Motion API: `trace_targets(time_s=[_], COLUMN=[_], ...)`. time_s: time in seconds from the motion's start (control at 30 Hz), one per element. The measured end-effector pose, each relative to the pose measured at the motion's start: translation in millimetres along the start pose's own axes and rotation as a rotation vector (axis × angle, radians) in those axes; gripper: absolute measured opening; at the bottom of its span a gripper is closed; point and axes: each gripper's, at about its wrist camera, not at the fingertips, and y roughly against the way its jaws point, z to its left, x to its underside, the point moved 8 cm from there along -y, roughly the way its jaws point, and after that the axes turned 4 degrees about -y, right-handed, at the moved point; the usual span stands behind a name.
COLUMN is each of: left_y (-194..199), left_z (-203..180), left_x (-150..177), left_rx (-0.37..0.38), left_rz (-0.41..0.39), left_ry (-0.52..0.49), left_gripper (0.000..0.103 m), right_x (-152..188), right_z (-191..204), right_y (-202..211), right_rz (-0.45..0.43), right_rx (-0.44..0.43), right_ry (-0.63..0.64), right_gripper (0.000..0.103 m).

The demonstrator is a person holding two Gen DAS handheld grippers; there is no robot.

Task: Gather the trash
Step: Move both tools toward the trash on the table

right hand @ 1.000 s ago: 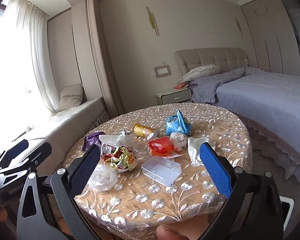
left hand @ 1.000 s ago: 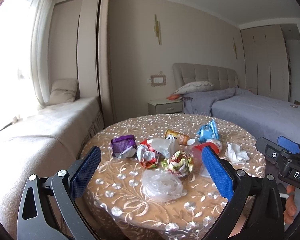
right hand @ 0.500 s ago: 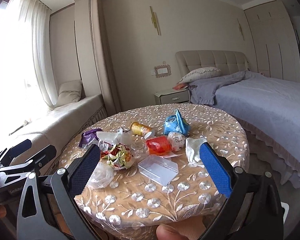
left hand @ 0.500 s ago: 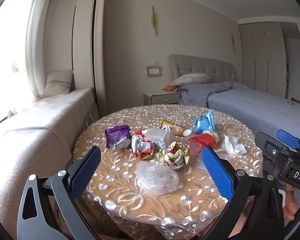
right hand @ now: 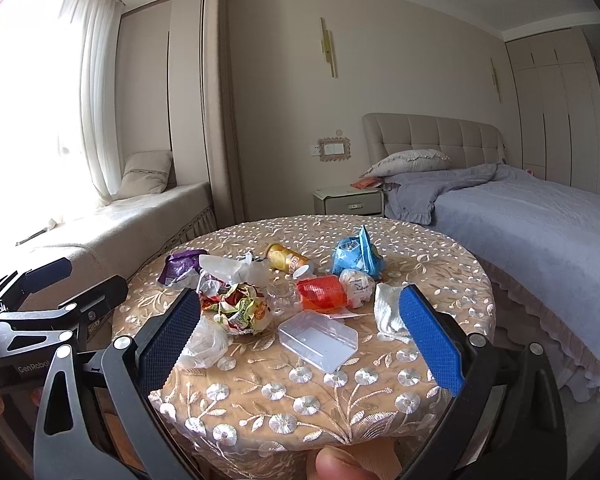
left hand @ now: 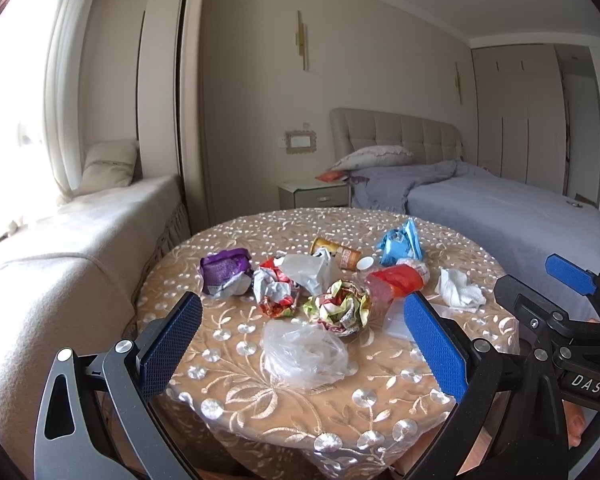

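Note:
Trash lies on a round table with an embroidered beige cloth. In the left wrist view: a clear plastic bag, a crumpled colourful wrapper, a red-and-silver wrapper, a purple packet, a red bottle, a white tissue and a blue packet. In the right wrist view a clear plastic lid lies near the front edge. My left gripper is open and empty, in front of the plastic bag. My right gripper is open and empty, in front of the lid.
A window seat with a cushion runs along the left. A bed with a grey-blue cover stands at the right, close to the table. A nightstand stands against the far wall. My right gripper also shows in the left wrist view.
Both grippers have drawn back and risen a little, so the table sits lower and smaller in view. The trash has not moved. Both grippers stay open.

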Motion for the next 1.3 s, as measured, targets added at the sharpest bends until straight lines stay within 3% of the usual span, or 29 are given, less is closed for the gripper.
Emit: trace_targets(time_s=[0.67,1.3], left_y=[-3,-30], left_z=[0,-13], left_x=[3,9], left_rx=[0.000,0.015], left_rz=[0.016,0.086], left_ry=[0.005,-0.002], left_gripper=[0.099,0.099], right_x=[2,8], right_z=[-2,-24], right_y=[-4,-20], right_rz=[0.017,0.035], right_rx=[-0.016,-0.005], right_ry=[-0.016,-0.046], right_gripper=[0.099,0.099])
